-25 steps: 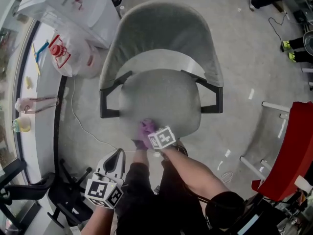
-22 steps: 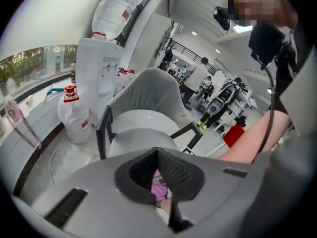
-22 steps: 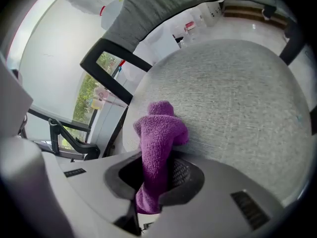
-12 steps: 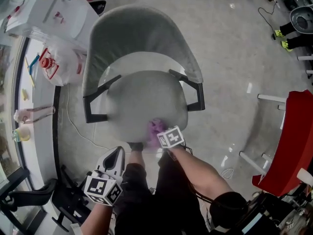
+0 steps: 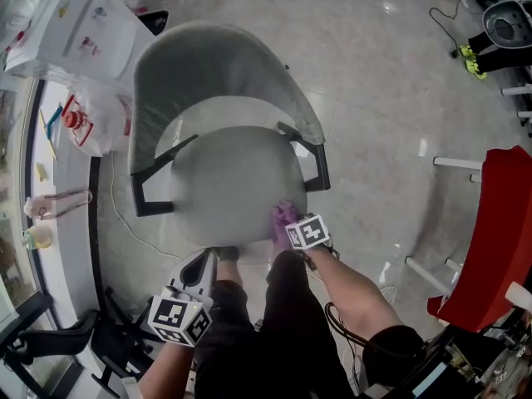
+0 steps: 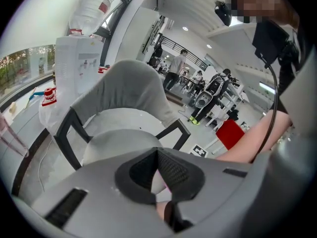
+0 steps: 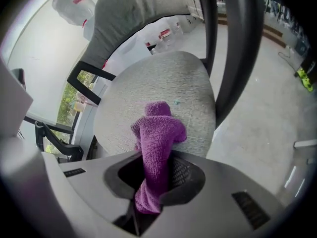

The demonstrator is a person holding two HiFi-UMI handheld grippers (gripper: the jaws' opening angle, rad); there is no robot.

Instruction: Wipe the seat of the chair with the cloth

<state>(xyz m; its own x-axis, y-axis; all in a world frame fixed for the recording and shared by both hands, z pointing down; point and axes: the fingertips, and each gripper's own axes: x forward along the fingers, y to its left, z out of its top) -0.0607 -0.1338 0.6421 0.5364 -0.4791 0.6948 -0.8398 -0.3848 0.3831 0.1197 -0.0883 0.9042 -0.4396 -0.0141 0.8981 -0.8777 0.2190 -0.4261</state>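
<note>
A grey chair with black arms stands below me, its round seat (image 5: 229, 181) facing up. My right gripper (image 5: 288, 223) is shut on a purple cloth (image 5: 284, 216) and presses it on the seat's front right edge, near the right armrest (image 5: 317, 169). In the right gripper view the cloth (image 7: 157, 133) runs up between the pads onto the seat fabric (image 7: 163, 78). My left gripper (image 5: 207, 261) hangs low at the seat's front left, off the seat, jaws shut and holding nothing. Its own view looks over the seat (image 6: 121, 138) toward the backrest (image 6: 131, 90).
Plastic bags (image 5: 91, 115) and a white box (image 5: 75, 23) lie to the chair's left by a white ledge (image 5: 62, 223). A red chair (image 5: 499, 239) stands at the right. A black chair base (image 5: 50, 339) sits at the lower left. A thin cable (image 5: 125, 210) crosses the floor.
My right gripper has slid the cloth rightward along the seat's front edge, from the front middle to the front right corner. The left gripper has stayed low at the front left.
</note>
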